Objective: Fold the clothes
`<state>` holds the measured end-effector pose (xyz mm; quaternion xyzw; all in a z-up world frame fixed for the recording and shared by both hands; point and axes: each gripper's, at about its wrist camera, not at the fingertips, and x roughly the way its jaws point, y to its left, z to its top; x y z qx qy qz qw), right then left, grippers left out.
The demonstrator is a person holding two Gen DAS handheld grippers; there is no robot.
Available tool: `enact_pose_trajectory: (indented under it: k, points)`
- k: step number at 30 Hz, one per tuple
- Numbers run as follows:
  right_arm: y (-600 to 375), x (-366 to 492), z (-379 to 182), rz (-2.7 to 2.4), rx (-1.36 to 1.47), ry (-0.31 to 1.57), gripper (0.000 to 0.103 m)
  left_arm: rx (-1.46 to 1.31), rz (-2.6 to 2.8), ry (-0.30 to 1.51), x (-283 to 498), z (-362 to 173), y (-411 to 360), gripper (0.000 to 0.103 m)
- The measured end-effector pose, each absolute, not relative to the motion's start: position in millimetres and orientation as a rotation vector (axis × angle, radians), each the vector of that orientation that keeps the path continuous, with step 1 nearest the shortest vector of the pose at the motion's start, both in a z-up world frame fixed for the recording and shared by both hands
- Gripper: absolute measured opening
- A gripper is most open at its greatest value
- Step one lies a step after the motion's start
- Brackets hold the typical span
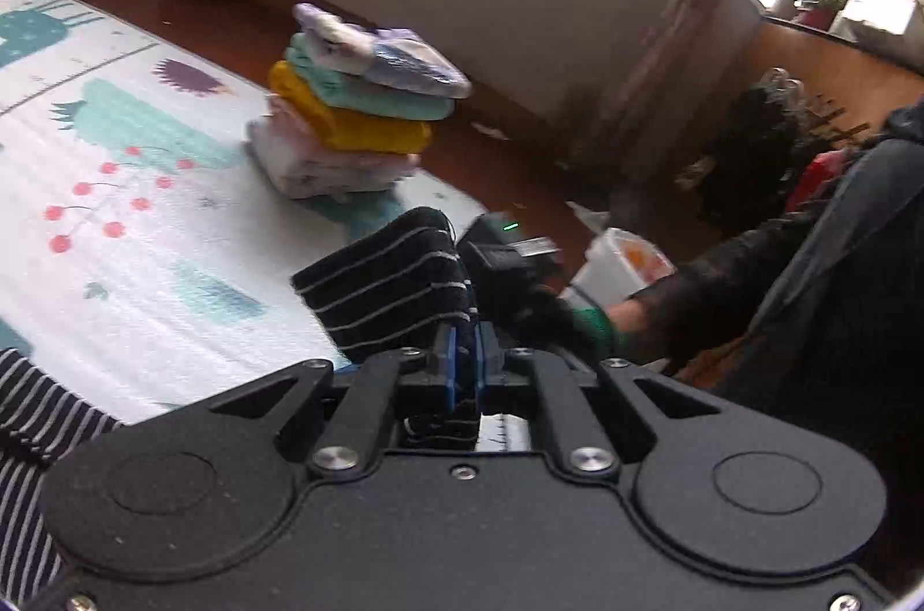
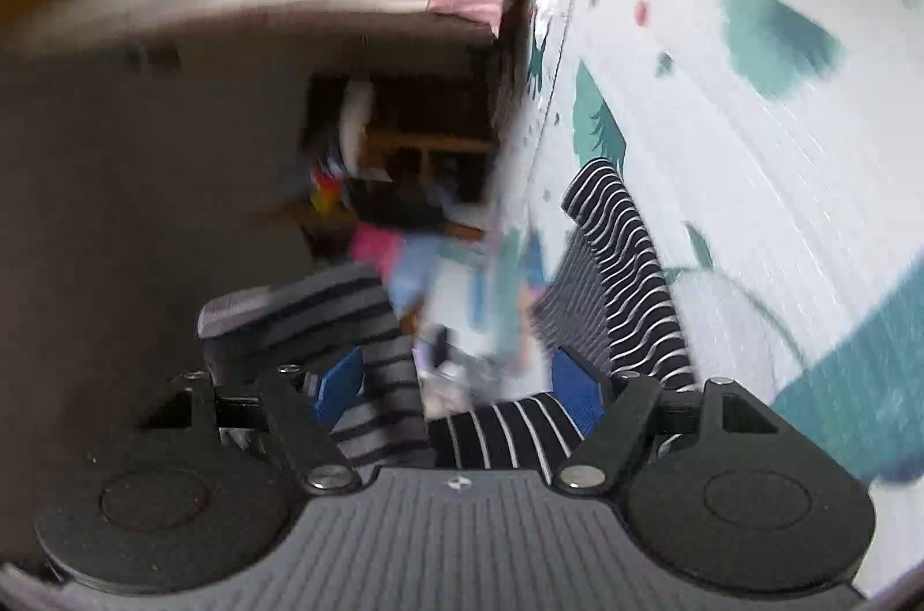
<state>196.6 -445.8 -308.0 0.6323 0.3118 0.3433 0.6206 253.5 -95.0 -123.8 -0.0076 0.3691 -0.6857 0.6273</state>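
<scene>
- Pinching a fold of the black striped garment in my left gripper, I am holding it raised above the near edge of the play mat; the jaws are nearly closed on the cloth.
- My right gripper is standing wide apart, with striped fabric draped loosely across the gap; I judge nothing is clamped there.
- A stack of folded clothes is sitting near the mat's far edge.
- I am judging this to be mid-fold: next, the right gripper needs a firm hold on a free edge before laying the garment flat.
</scene>
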Motion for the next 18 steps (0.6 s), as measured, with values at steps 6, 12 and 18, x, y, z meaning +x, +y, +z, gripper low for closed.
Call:
enact_pose_trajectory:
  k: [6, 12, 18]
  points:
    - [-446.3, 191.1, -303.3, 0.967, 1.581, 0.571, 0.07, -0.13, -1.545, 0.889, 266.8, -137.8, -95.0, 0.004]
    - [-468.2, 194.6, -297.2, 0.884, 1.521, 0.514, 0.033, -0.243, -1.479, 0.894, 280.5, -148.6, -90.0, 0.004]
    - [-484.0, 191.0, -296.1, 0.801, 1.454, 0.467, 0.008, -0.315, -1.374, 0.89, 295.3, -169.7, -102.6, 0.004]
